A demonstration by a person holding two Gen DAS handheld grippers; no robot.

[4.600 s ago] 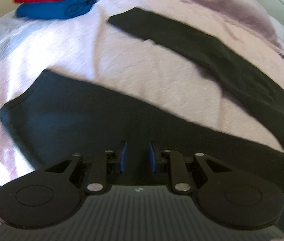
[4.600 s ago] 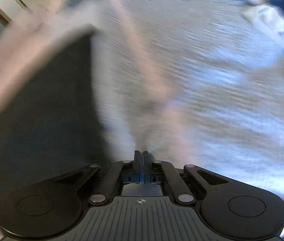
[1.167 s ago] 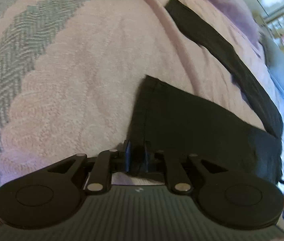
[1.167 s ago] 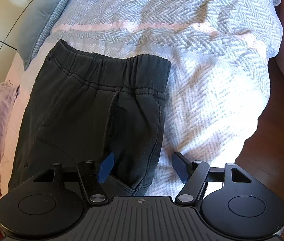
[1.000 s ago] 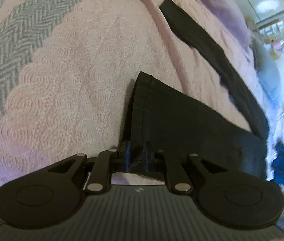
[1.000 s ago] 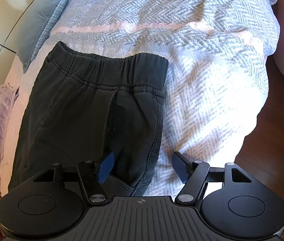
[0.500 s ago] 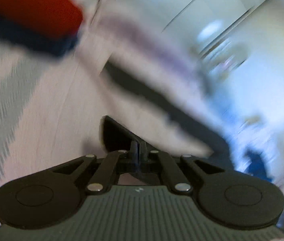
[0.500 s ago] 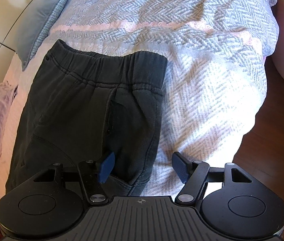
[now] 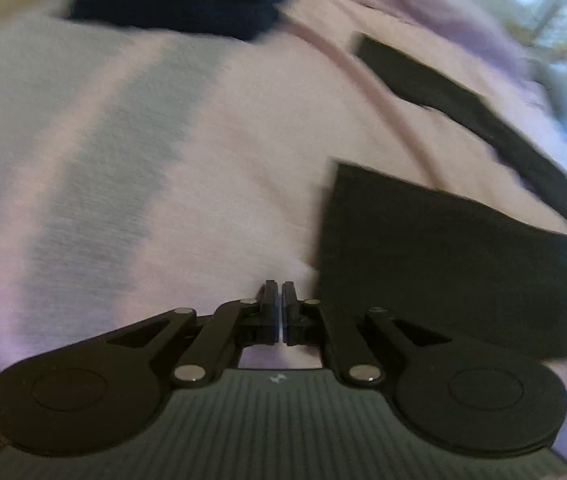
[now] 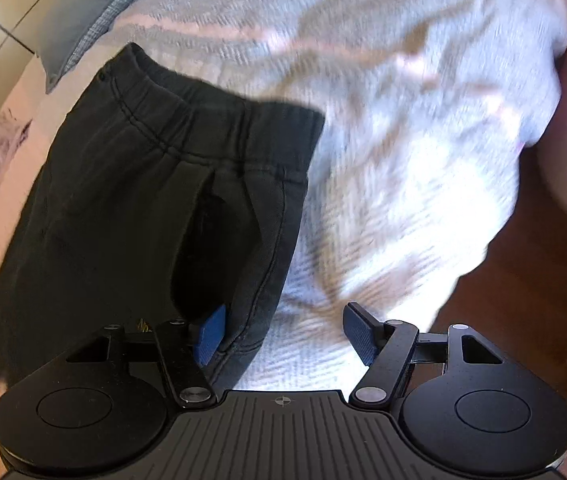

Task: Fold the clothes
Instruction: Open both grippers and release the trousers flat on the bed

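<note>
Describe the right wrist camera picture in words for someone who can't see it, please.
A pair of dark grey pants with an elastic waistband lies flat on a pale herringbone-weave bedspread. The right gripper sits over the pants' side edge, its blue-padded fingers spread wide open. A grey-blue pillow lies at upper left, and brown wooden floor shows at right.

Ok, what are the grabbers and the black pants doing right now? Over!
Left gripper shut, empty, over the bedspread. Right gripper open, straddling the side edge of the black trousers. Trousers flat, legs unfolded. Nothing in the way.
</note>
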